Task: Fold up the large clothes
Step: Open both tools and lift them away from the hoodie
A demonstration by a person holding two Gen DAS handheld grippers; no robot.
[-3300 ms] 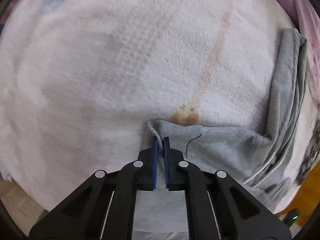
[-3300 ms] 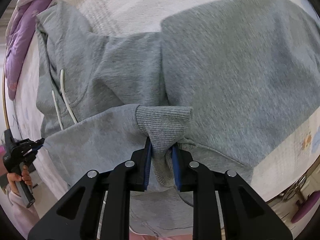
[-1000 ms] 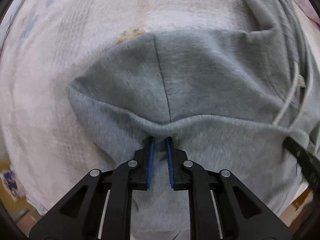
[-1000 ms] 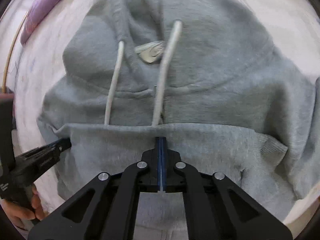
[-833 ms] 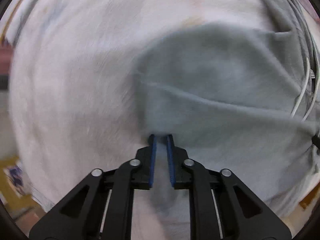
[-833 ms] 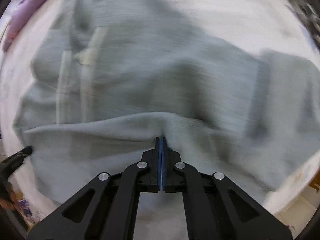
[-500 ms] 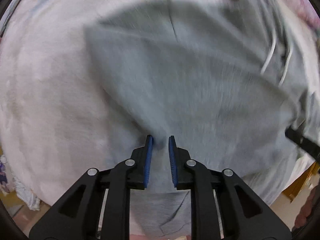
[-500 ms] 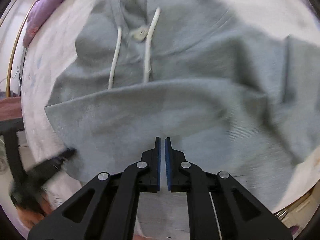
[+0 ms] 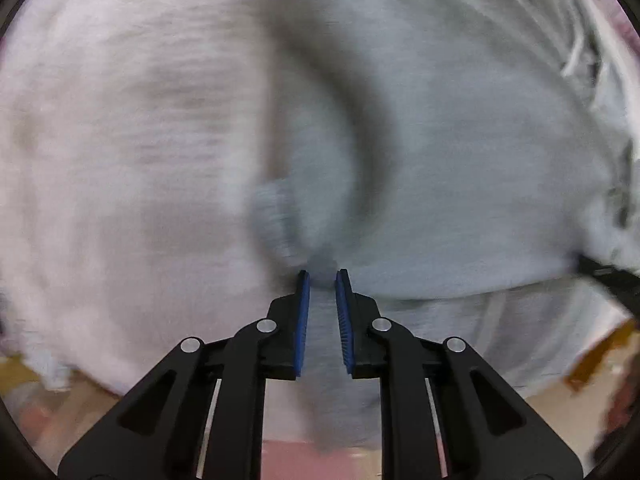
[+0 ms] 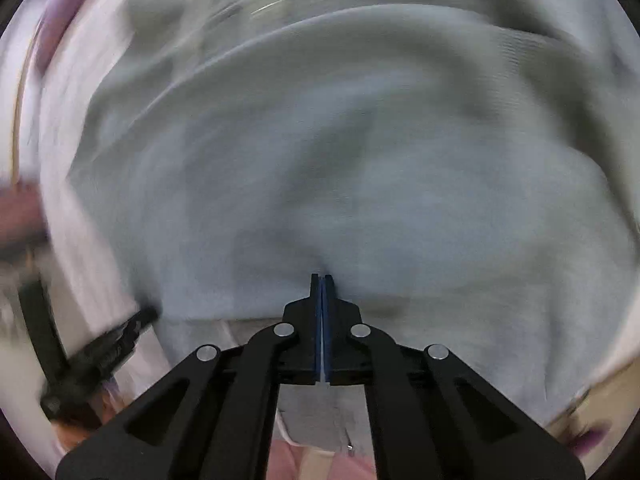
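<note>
Left claw (image 9: 322, 280): we find it narrowly parted, pinching the grey hoodie (image 9: 460, 168).
Right claw (image 10: 322, 280): we find it fully closed on hoodie fabric.
Bed (image 9: 112, 128): white blanket beneath.

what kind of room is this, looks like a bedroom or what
Probably a bedroom, though blur limits certainty: a grey hoodie lies spread on a fuzzy white blanket like a bed cover, with purple bedding bunched at its edge.
</note>
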